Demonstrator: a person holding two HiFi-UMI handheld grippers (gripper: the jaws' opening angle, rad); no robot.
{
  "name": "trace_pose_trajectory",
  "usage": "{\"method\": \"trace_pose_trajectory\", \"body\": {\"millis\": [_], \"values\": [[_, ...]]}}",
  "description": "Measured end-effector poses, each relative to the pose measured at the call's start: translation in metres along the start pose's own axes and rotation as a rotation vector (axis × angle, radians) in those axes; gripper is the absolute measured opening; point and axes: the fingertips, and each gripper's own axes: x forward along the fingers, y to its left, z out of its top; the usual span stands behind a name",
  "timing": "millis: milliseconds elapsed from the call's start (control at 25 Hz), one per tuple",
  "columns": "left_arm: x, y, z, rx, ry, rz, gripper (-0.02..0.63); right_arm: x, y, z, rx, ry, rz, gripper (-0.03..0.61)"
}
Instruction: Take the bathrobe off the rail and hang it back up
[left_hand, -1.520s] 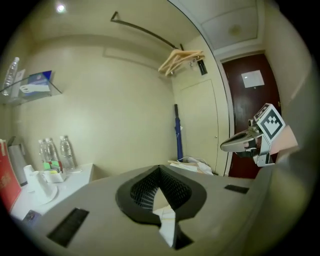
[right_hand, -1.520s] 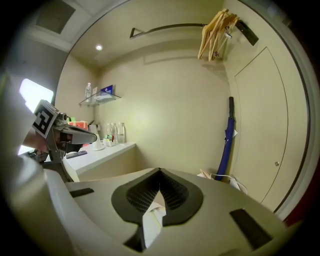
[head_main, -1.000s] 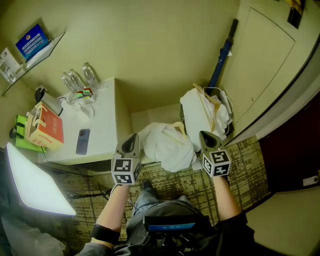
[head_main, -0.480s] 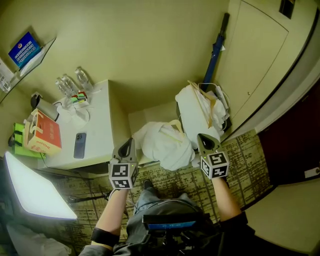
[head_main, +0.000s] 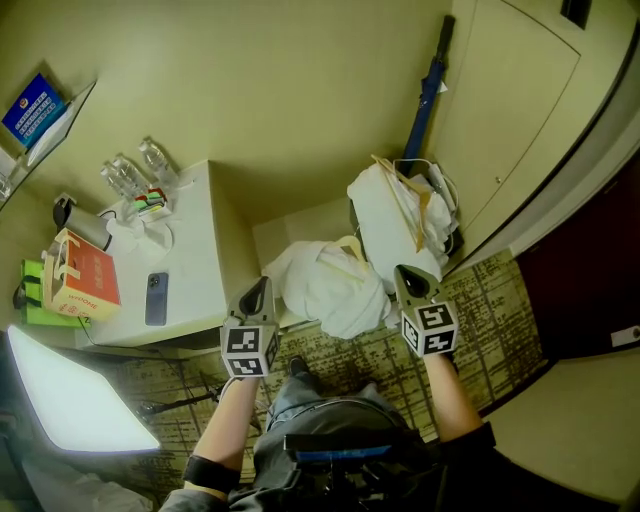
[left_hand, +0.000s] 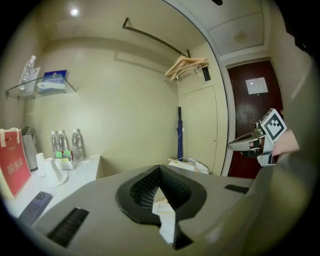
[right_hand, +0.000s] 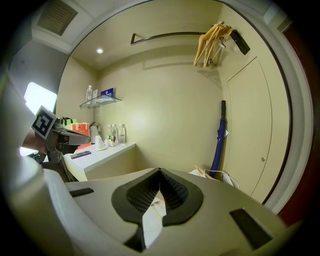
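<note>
Nearest, the left gripper (head_main: 262, 286) and the right gripper (head_main: 406, 273) are held out side by side and well apart. Both are clenched with nothing in them; the white seen through each pair of jaws is cloth lying beyond, not gripped.

Just past and between them the bathrobe (head_main: 325, 290) lies off the rail, a crumpled white heap on a low ledge, with what looks like a wooden hanger (head_main: 350, 248) tucked into its top. A second white heap (head_main: 385, 225) sits just behind it to the right, and from this angle I can't be sure which bundle is the robe proper. The table (head_main: 195, 270) stands to the left.

Farther off, a blue umbrella (head_main: 430, 100) leans in the corner. High on the far wall the rail (right_hand: 165, 34) carries only bare hangers (right_hand: 211, 44) at its right end.

The risks, as I judge them: shut jaws pushed in would only shove the heap. A pinch on one loose fold could let the hanger slide out as the robe lifts. With the rail so high, trailing cloth could snag on the ledge, or the hook could miss the rail.
</note>
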Motion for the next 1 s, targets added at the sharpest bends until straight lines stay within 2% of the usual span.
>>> {"method": "trace_pose_trajectory", "body": {"millis": [160,400,680,840,1000], "values": [[0.022,0.007,-0.010,-0.050,0.027,-0.031,0.002,0.012,-0.004,0.001,-0.005,0.007,-0.025,0.020],[0.060,0.015,-0.019,-0.074,0.062,-0.134,0.021,0.039,-0.006,0.009,0.008,0.006,-0.090,0.020],[0.103,0.034,-0.007,-0.128,0.083,-0.224,0.109,0.088,0.007,0.006,0.011,0.027,-0.155,0.020],[0.135,0.034,-0.024,-0.168,0.128,-0.303,0.157,0.121,0.002,0.000,-0.030,0.055,-0.188,0.020],[0.166,0.021,-0.056,-0.258,0.205,-0.345,0.212,0.157,-0.012,-0.007,-0.047,0.074,-0.173,0.020]]}}
